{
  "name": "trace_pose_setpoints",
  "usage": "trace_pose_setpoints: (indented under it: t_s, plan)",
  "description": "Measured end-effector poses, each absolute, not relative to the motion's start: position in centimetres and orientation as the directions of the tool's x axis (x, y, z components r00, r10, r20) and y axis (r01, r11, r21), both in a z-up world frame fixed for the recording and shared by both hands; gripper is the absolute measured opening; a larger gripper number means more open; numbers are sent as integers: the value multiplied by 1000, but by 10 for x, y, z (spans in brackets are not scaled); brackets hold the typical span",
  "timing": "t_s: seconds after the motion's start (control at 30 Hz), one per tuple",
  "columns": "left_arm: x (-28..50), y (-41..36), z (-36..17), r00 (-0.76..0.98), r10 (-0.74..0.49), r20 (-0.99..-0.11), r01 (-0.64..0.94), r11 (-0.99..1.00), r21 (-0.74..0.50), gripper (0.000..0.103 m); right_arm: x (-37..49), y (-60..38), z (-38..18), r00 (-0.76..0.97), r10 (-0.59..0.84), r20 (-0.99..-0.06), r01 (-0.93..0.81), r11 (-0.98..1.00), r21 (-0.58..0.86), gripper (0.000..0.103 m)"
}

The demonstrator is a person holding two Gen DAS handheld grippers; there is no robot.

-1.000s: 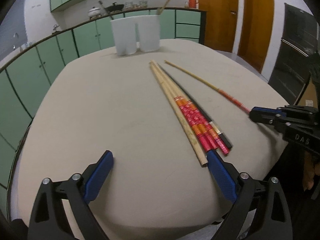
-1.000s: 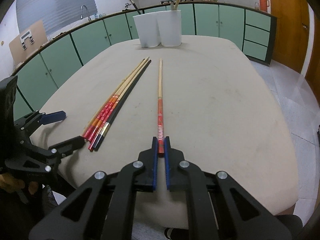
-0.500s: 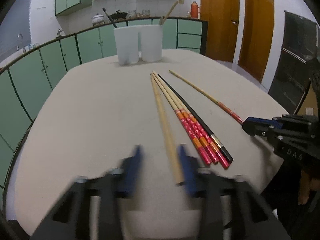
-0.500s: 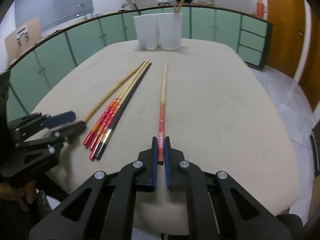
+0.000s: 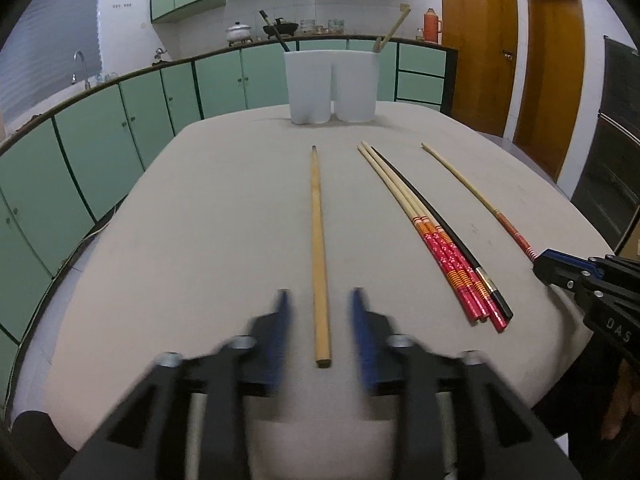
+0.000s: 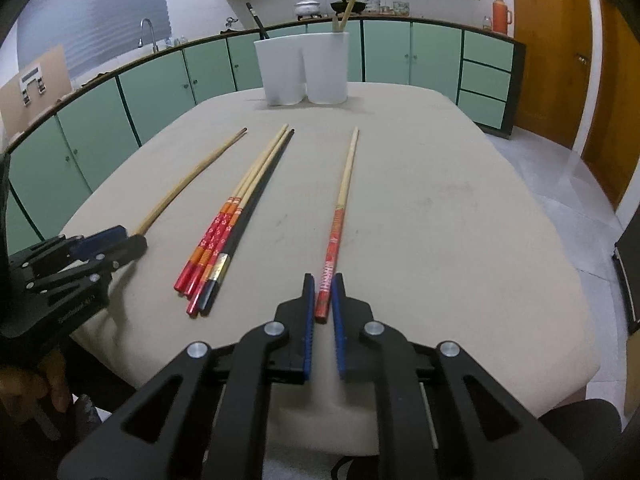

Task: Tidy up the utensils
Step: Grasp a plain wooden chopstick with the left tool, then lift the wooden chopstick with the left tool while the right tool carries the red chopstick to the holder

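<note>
**Chopsticks lying lengthwise on a kitchen table, one gripper at each near end**

A kitchen is wrapping around the scene: green cabinets (image 5: 100,140) are running under a long counter, and orange-brown doors (image 5: 476,40) are standing at the right. A beige table (image 5: 208,240) is filling most of both views. At its far end a white two-compartment holder (image 5: 332,86) is standing upright, with a pale utensil leaning out of its right compartment and a dark handle out of its left.

Every chopstick is lying flat with its long axis running from the near edge toward the holder, thin tip pointing away. A bundle of chopsticks (image 6: 228,228), red-patterned ones touching a black one, is sitting in the middle. To its left, well apart, a plain wooden chopstick (image 5: 319,248) is lying straight. To the bundle's right a single red-ended chopstick (image 6: 338,224) is lying alone.

The left gripper (image 5: 319,336) is appearing motion-blurred, its blue fingers (image 5: 280,332) standing apart on either side of the plain chopstick's thick end, not touching it in the left wrist view. The right gripper (image 6: 323,312) is pinching the red end of the single chopstick, fingers drawn narrowly together around it.
</note>
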State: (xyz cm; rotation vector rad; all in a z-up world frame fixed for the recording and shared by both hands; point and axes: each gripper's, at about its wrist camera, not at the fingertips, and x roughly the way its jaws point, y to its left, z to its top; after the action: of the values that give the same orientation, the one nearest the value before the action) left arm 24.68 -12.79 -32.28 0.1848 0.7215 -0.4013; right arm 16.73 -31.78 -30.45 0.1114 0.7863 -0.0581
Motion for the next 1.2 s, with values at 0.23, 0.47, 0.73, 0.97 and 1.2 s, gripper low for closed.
trace_pose_setpoints:
  t_s: [0.23,0.47,0.73,0.97,1.2]
  plan:
    - [255,-130,-322,656,-352,-667,469,883,-4,8,172,-320,-304,698,4,-716,95,991,98,7]
    - [256,-117,-283,614,-397,-682,442,889,-119,7,156,-325,-258,742,18,-670,107,984,145,5]
    - [252,-108,-216,654,-428,-624,467,877,-113,7,150,-325,-178,810,21,-586,59,991,117,5]
    - [260,-108,-169,673,-463,-577,503,858,-102,7,169,-321,-134,823,27,-567,1,999,49,5]
    - [282,-113,-156,640,-475,-604,520,847,-115,7,201,-324,-117,791,50,-610,-39,999,31,5]
